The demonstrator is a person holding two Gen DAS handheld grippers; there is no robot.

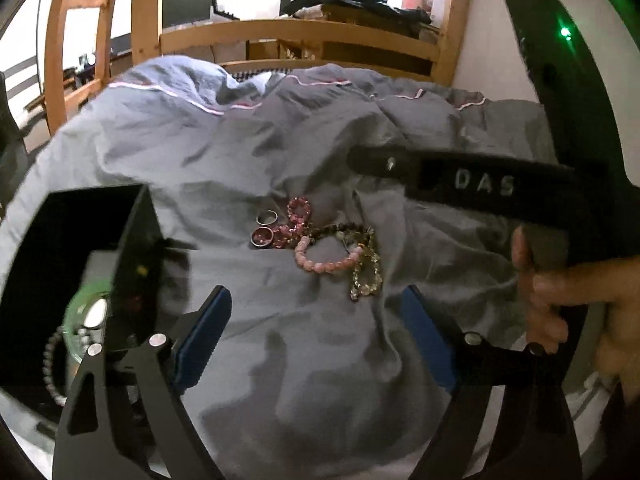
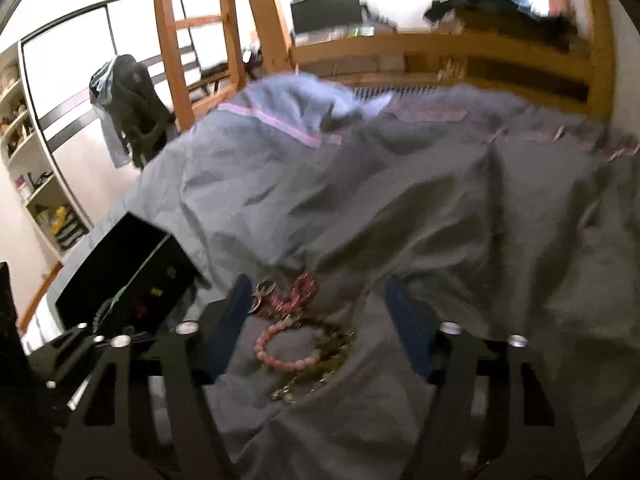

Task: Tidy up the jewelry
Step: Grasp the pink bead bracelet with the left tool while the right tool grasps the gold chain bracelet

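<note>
So both tongs are spread, nothing pinched. The jewelry pile sits mid-duvet, right of the black box. I'd drop my right gripper straight over the pink bead bracelet, clear of the gold chain; left gripper waits.

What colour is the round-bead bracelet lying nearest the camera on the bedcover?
Pale pink round-bead bracelet; clearest in the left wrist view.

A rumpled grey blanket with a pink stripe is lying over the bed. A light wooden bed frame is standing behind it. A dark screen is sitting farther back. Dark clothes are hanging over a chair.
</note>
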